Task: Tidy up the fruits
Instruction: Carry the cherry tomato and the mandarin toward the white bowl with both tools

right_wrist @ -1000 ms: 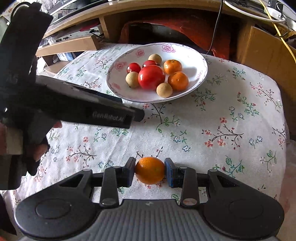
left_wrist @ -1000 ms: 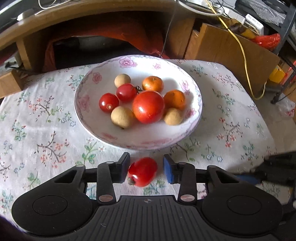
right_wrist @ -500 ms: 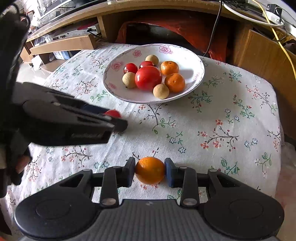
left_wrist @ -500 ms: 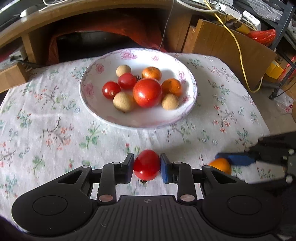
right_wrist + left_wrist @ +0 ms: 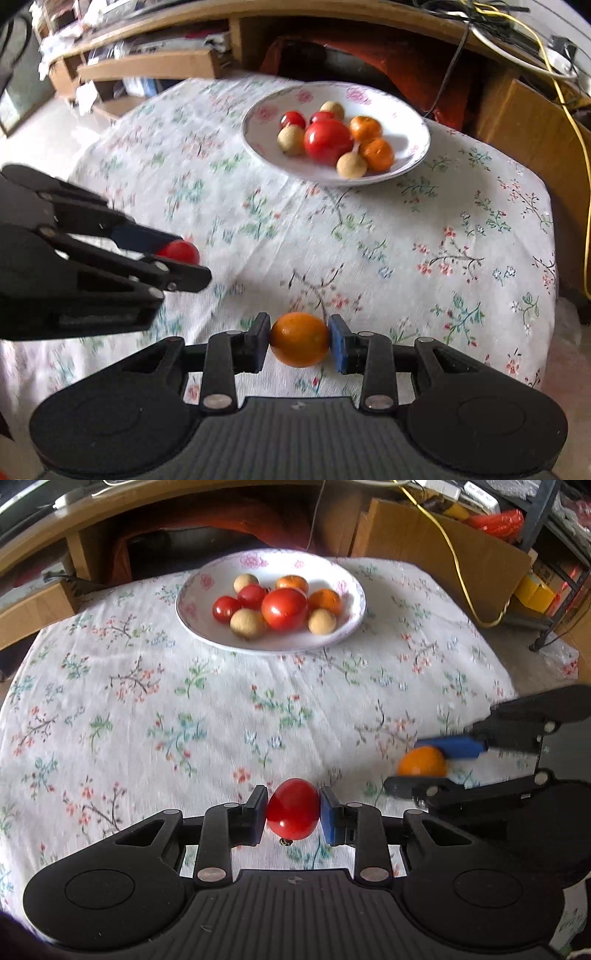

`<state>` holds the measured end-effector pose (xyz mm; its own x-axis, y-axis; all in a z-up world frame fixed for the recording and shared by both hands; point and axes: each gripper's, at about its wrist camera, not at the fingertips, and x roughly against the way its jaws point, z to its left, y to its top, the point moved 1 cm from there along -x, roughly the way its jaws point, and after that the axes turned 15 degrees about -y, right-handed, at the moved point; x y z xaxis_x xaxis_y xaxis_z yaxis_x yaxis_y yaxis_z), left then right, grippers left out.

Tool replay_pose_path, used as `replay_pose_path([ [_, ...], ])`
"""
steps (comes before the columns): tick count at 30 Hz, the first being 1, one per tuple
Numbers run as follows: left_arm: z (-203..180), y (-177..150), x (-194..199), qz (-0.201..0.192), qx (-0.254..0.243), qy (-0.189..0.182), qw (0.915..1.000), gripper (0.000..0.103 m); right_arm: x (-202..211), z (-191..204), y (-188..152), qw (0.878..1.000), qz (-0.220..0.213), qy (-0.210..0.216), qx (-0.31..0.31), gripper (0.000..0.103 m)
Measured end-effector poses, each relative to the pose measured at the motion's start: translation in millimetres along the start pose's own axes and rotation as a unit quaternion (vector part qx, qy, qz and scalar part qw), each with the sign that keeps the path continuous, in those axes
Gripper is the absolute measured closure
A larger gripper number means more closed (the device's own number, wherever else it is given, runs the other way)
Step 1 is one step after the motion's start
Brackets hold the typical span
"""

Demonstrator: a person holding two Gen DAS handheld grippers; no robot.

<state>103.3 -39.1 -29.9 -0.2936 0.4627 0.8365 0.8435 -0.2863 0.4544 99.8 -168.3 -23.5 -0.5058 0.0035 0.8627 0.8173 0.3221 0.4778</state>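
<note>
My left gripper (image 5: 293, 809) is shut on a small red tomato (image 5: 293, 808), held just above the flowered tablecloth (image 5: 184, 709). My right gripper (image 5: 299, 344) is shut on an orange tangerine (image 5: 300, 343). Each gripper shows in the other's view: the right one at the right edge with the tangerine (image 5: 422, 762), the left one at the left edge with the tomato (image 5: 178, 252). Far across the cloth stands a white flowered plate (image 5: 343, 627) (image 5: 413, 162) holding a large tomato (image 5: 284, 608), small tomatoes, tangerines and pale round fruits.
A wooden desk and shelves run behind the table (image 5: 155, 66). A cardboard panel (image 5: 443, 550) with a yellow cable (image 5: 458, 568) stands at the back right. The cloth's right edge drops to the floor (image 5: 532, 679).
The left gripper's jaws shut on the red tomato and drew back from the plate with it. The right gripper, still gripping the tangerine, shifted slightly and rolled.
</note>
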Motion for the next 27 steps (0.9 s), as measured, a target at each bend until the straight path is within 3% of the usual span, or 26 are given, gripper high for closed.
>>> replay_pose_path([
  [6,2,-5,-3,0.004,-0.011,0.0,0.9999,0.063,0,7,-4,1.0,-0.009,-0.01,0.021,0.07],
  [14,-2,-3,0,-0.007,-0.034,-0.002,0.9994,0.045,-2,2,-4,1.0,-0.008,0.008,0.024,0.063],
  [18,0,-5,-6,-0.001,-0.054,0.014,0.9984,0.045,-2,2,-6,0.999,-0.015,0.01,0.031,0.061],
  [27,3,-5,-10,0.001,-0.065,0.007,0.9979,0.046,-4,-2,-4,0.999,-0.022,0.011,0.03,0.061],
])
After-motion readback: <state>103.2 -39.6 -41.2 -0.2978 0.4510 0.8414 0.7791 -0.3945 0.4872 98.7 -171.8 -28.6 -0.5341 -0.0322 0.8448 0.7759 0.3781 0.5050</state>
